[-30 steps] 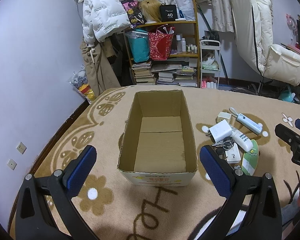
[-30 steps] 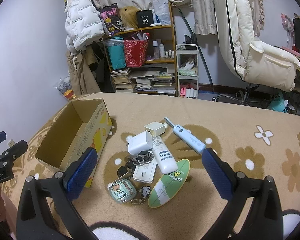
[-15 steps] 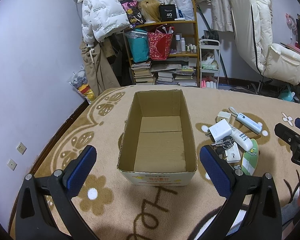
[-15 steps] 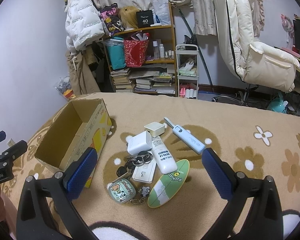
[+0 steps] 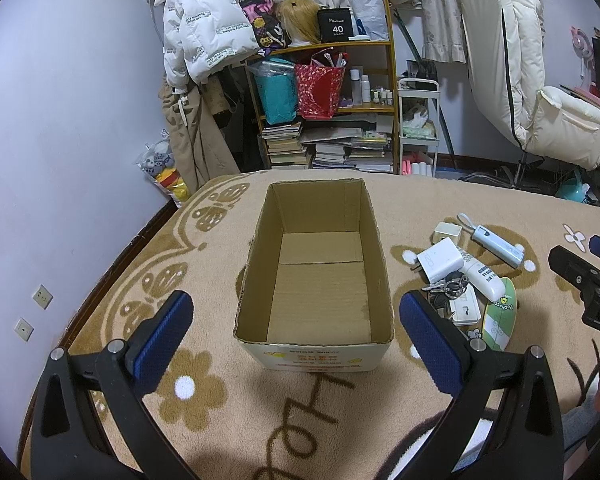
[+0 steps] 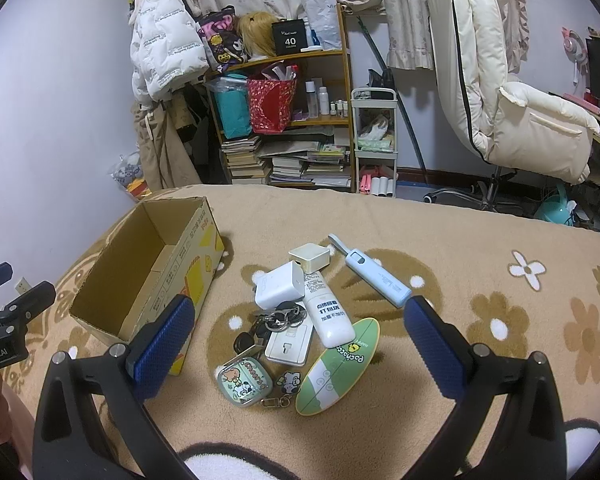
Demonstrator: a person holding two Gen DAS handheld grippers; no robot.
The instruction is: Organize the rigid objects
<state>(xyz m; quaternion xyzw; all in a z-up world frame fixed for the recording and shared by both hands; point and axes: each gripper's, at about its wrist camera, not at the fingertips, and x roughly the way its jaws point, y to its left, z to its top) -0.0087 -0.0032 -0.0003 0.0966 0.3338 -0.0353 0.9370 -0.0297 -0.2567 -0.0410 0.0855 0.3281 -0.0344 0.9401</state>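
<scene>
Hovering spread wide and empty, the left gripper (image 5: 296, 332) frames the near end of the cardboard box (image 5: 314, 276) on the blanket (image 5: 220, 400). Right of the box, the right gripper (image 6: 296, 336), likewise gaping, straddles the pile: earbud case (image 6: 243, 377), green oval card (image 6: 337, 366), keys (image 6: 274, 322), white tube (image 6: 327, 310), white charger (image 6: 280, 286), blue stick (image 6: 378, 278) farthest.

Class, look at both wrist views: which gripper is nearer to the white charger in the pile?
Right. The right gripper hangs open just in front of the pile holding the white charger. The left gripper faces the cardboard box, with the charger off to its right.
</scene>
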